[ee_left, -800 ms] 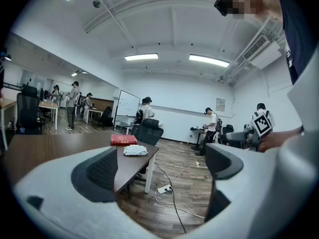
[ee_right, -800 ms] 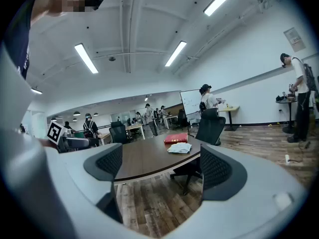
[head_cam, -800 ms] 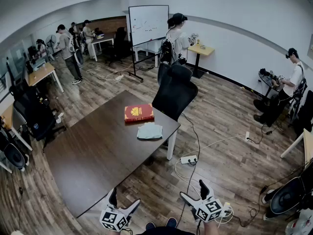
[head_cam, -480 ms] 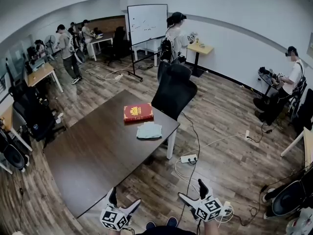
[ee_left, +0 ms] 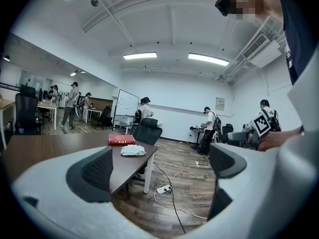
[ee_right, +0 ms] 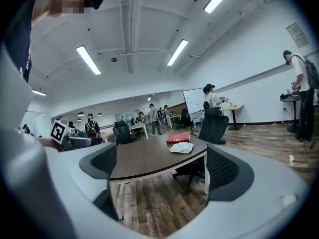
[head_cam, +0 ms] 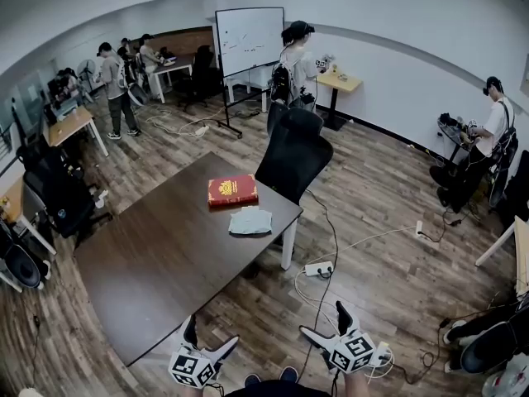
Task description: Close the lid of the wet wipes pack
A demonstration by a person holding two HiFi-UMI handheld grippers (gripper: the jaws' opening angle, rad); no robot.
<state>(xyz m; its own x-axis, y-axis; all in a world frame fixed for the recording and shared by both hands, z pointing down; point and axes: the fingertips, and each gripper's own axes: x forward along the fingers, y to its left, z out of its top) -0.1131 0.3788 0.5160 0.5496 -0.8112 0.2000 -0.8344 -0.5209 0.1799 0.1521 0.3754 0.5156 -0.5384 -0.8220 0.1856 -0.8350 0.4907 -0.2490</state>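
Wipes pack (head_cam: 251,221): table's (head_cam: 165,255) far end, beside book (head_cam: 233,190). Left gripper (head_cam: 212,335), right gripper (head_cam: 324,321): jaws spread, empty, off table's near end. Step: approach, likely; next, reach pack.

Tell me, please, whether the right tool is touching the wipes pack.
Apart. The head view shows the right tool over the floor, the wipes pack far across the table.

A dark brown table (head_cam: 165,263) stands on a wood-plank floor (head_cam: 388,284). A black office chair (head_cam: 293,160) sits at its one o'clock corner, and a power strip (head_cam: 319,269) with cables lies at four o'clock. A whiteboard (head_cam: 250,40) stands at twelve before white walls (head_cam: 397,73). Long ceiling lights (ee_left: 208,59) glow overhead.
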